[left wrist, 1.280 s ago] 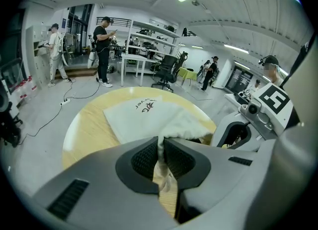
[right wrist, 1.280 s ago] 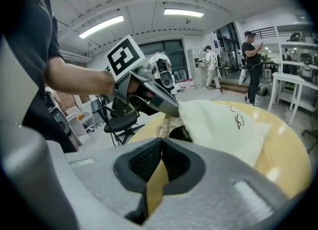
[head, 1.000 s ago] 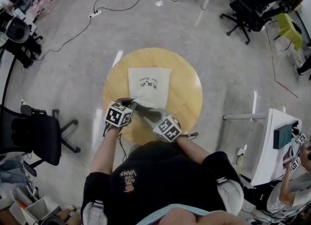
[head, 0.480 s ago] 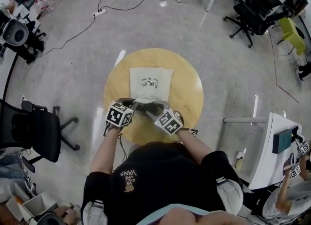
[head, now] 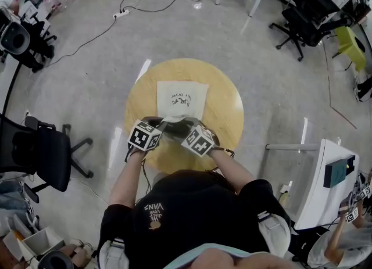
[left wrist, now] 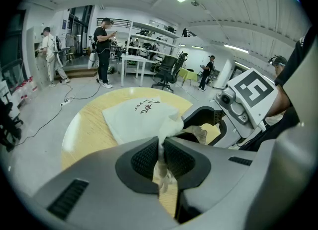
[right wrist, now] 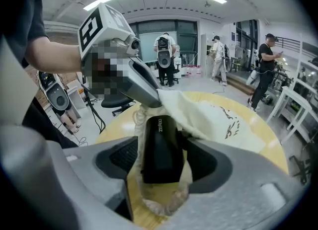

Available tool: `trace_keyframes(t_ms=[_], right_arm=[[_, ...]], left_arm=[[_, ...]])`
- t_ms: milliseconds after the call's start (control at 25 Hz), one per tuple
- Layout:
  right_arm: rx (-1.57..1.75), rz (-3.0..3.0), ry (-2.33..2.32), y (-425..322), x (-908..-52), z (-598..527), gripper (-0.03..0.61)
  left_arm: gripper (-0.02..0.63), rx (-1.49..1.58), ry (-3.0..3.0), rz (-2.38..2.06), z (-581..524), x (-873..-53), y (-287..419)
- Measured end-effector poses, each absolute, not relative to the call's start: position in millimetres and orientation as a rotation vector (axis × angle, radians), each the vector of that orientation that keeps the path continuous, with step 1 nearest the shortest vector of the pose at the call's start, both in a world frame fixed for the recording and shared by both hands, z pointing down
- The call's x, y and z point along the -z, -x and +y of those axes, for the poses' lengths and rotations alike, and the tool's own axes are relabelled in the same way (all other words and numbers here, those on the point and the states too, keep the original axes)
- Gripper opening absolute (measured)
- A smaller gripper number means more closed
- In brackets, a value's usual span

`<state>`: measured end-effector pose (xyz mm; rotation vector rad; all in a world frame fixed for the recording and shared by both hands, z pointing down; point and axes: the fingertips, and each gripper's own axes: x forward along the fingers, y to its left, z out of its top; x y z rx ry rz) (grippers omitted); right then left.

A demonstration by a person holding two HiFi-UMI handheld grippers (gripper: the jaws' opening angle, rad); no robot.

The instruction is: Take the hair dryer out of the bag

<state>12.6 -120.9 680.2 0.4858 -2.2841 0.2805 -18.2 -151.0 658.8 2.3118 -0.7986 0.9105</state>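
Observation:
A white cloth bag [head: 182, 99] with dark print lies on the round wooden table [head: 226, 108], its mouth toward me. My left gripper [head: 158, 124] is shut on the upper rim of the bag's mouth [left wrist: 160, 147] and holds it lifted. In the right gripper view a black hair dryer [right wrist: 160, 144] pokes out of the mouth. My right gripper [right wrist: 161, 160] has just been opening its jaws, which now stand wide on either side of the dryer's end with small gaps. The bag's lower rim [right wrist: 166, 205] droops under the dryer. The rest of the dryer is hidden inside the bag.
A black office chair [head: 43, 157] stands left of the table and a white desk [head: 322, 186] at the right. Cables [head: 87, 35] run over the grey floor. People [left wrist: 103, 50] stand by shelves and desks far behind the table.
My right gripper has slid forward and a little left, up to the bag's mouth and close beside the left gripper. The left gripper and the bag have stayed put.

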Motion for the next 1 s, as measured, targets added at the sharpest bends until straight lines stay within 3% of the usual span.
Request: trace_keyframes(t_ms=[200,1000], right_arm=[[-0.261,-2.214,-0.414,-10,-690,-118,0.344],[-0.261,-1.909,-0.237,-3,-728,-117,0.347]], left_arm=[[0.040,-0.906,-2.313,-0.792,-151,-660,19],[0.040,-0.918,-2.325,-0.755,-151,-674,20]])
